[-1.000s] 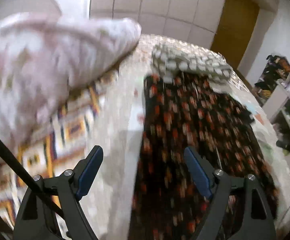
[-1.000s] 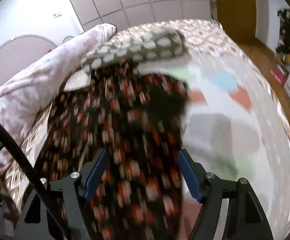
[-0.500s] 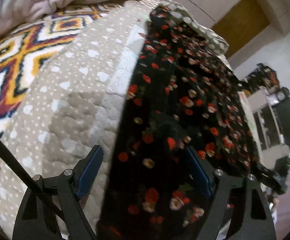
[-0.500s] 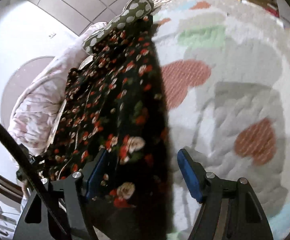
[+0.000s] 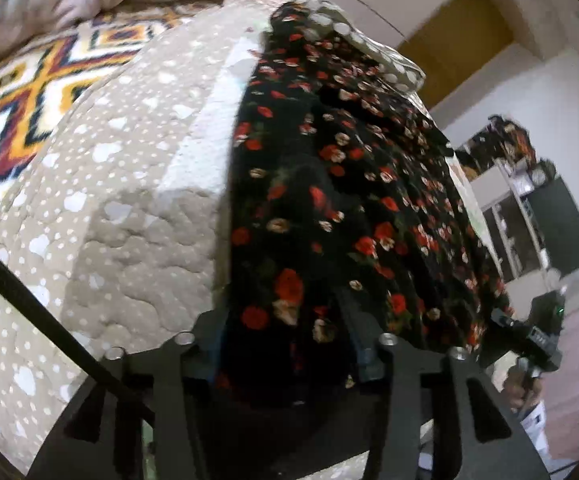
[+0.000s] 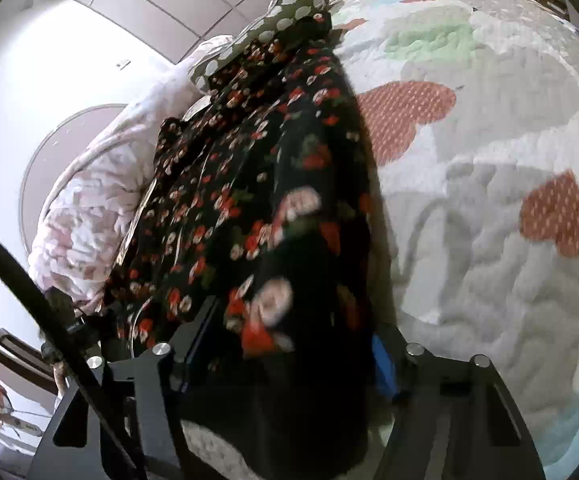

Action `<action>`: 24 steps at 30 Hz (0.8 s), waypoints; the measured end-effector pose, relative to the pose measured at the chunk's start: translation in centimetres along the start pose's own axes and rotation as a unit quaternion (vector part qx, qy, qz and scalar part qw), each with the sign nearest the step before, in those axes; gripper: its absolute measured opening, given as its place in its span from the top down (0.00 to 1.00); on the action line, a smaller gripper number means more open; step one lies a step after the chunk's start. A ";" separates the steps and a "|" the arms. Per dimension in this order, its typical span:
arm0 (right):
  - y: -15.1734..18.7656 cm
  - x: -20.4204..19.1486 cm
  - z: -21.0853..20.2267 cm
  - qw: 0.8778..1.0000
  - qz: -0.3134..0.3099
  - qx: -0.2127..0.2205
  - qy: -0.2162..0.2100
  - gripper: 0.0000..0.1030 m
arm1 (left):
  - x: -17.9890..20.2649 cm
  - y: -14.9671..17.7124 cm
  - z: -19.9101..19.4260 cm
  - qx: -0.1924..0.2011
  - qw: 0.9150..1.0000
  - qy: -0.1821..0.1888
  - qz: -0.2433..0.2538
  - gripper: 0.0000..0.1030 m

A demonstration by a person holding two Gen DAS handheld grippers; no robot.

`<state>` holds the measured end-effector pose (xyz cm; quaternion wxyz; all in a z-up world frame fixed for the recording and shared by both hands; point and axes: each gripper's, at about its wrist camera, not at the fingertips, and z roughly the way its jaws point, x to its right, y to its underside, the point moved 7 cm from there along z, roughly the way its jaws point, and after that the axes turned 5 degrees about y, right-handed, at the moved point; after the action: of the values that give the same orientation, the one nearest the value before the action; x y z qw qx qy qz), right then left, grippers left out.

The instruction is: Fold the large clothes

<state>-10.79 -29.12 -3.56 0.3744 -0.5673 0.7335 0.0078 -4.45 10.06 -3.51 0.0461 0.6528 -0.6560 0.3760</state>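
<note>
The black floral dress [image 5: 329,208] lies lengthwise on the bed [image 5: 129,208], its hem at the near edge, its top by a dotted pillow [image 6: 289,8]. Both the left tongs [image 5: 285,344] and right tongs [image 6: 285,344] have just been closing around the hem; whether either pinches cloth, I cannot tell.

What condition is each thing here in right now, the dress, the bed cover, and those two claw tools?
Floral dress: spread flat along the bed, near hem between both claws.
Left gripper: jaws have just been closing around the hem's left corner.
Right gripper: jaws have just been closing around the hem's right corner.
Quilt: laid out under the dress.
Pink duvet: bunched up beside the dress.
</note>
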 end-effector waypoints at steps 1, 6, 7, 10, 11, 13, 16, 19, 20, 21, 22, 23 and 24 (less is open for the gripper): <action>0.4 -0.3 0.1 1.000 -0.004 -0.002 0.001 0.39 | 0.3 0.0 0.2 -0.002 1.000 -0.004 0.007 0.47; 1.3 -0.8 0.5 0.999 -0.011 0.010 0.030 0.48 | 1.5 0.2 1.3 0.004 0.998 -0.053 0.040 0.40; 1.3 -0.9 0.7 0.999 -0.011 0.014 0.041 0.60 | 1.6 0.3 1.3 0.006 0.997 -0.066 0.043 0.46; 1.2 -0.5 1.1 0.998 -0.001 0.016 0.062 0.85 | 1.0 0.1 0.5 0.006 0.997 -0.076 0.016 0.88; 1.0 -0.3 1.0 0.999 0.012 0.017 0.051 0.87 | 0.9 -0.1 0.1 0.008 0.998 -0.056 -0.004 0.89; 0.8 0.0 0.4 0.999 0.028 0.016 0.035 0.88 | 0.8 -0.6 -1.5 0.026 0.998 -0.050 -0.022 0.89; 0.8 -0.3 -1.4 0.999 0.030 0.023 0.017 0.90 | 2.1 -0.7 -4.1 0.050 0.998 -0.045 -0.010 0.90; 0.6 -1.0 -3.8 0.999 0.025 0.041 0.005 0.91 | 4.4 0.1 -6.4 0.062 0.997 -0.035 0.013 0.90; 0.6 -1.2 -4.6 0.999 0.025 0.043 0.000 0.91 | 5.0 0.4 -7.0 0.064 0.997 -0.029 0.018 0.90; 0.6 -1.3 -5.2 0.999 0.027 0.044 -0.007 0.91 | 5.5 1.0 -7.6 0.064 0.997 -0.024 0.022 0.90; 0.9 -1.5 -5.9 0.999 0.027 0.044 -0.014 0.91 | 5.9 1.7 -8.3 0.064 0.997 -0.019 0.025 0.90; 1.3 -1.6 -6.5 0.999 0.024 0.044 -0.017 0.91 | 6.1 2.4 -8.7 0.063 0.998 -0.017 0.025 0.90; 1.6 -1.7 -6.8 0.999 0.023 0.043 -0.019 0.91 | 6.0 3.5 -9.3 0.061 0.998 -0.016 0.023 0.90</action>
<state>-15.67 -30.15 1.58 0.4120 -0.5336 0.7386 -0.0048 -12.41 9.78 4.96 -0.0130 0.6447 -0.6476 0.4060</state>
